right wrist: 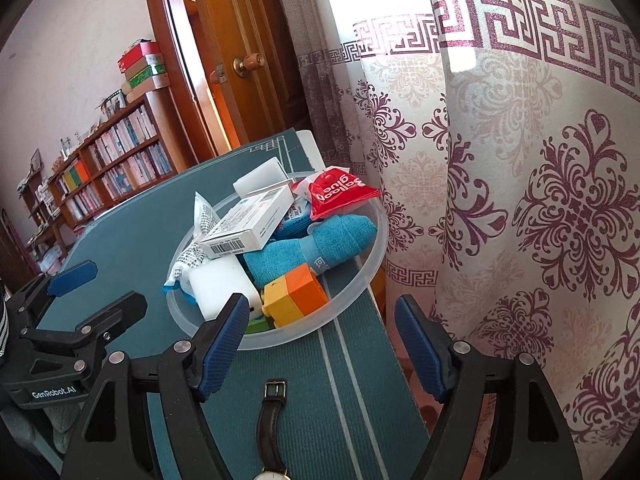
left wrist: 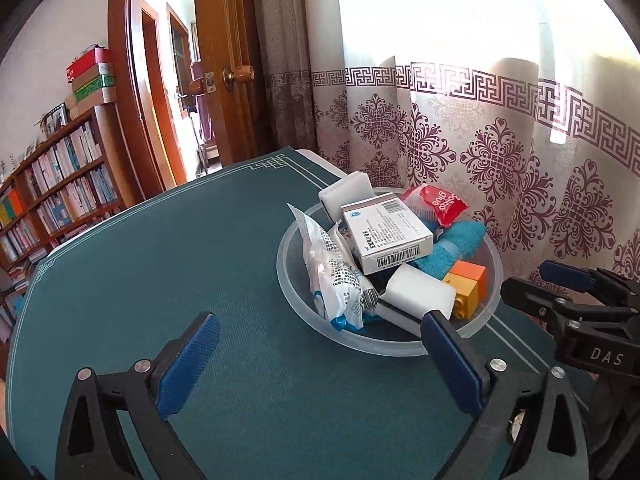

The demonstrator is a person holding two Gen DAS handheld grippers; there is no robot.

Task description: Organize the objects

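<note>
Translucent bowl (left wrist: pixel 486 322) on the teal desk (left wrist: pixel 160 280) near the patterned curtain (left wrist: pixel 500 152), filled with a white medicine box (left wrist: pixel 386 236), blue rolled cloth (right wrist: pixel 312 248), red "Balloon glue" packet (right wrist: pixel 340 194), white foam blocks (left wrist: pixel 416 294), orange and yellow toy bricks (right wrist: pixel 294 296) and a printed plastic pouch (left wrist: pixel 334 276). Left gripper (left wrist: pixel 320 364) stands wide apart, holding nothing, its right finger just before the bowl's near rim. Right gripper (right wrist: pixel 320 344) is likewise apart and empty, above a wristwatch (right wrist: pixel 272 420) lying on the desk before the bowl
</note>
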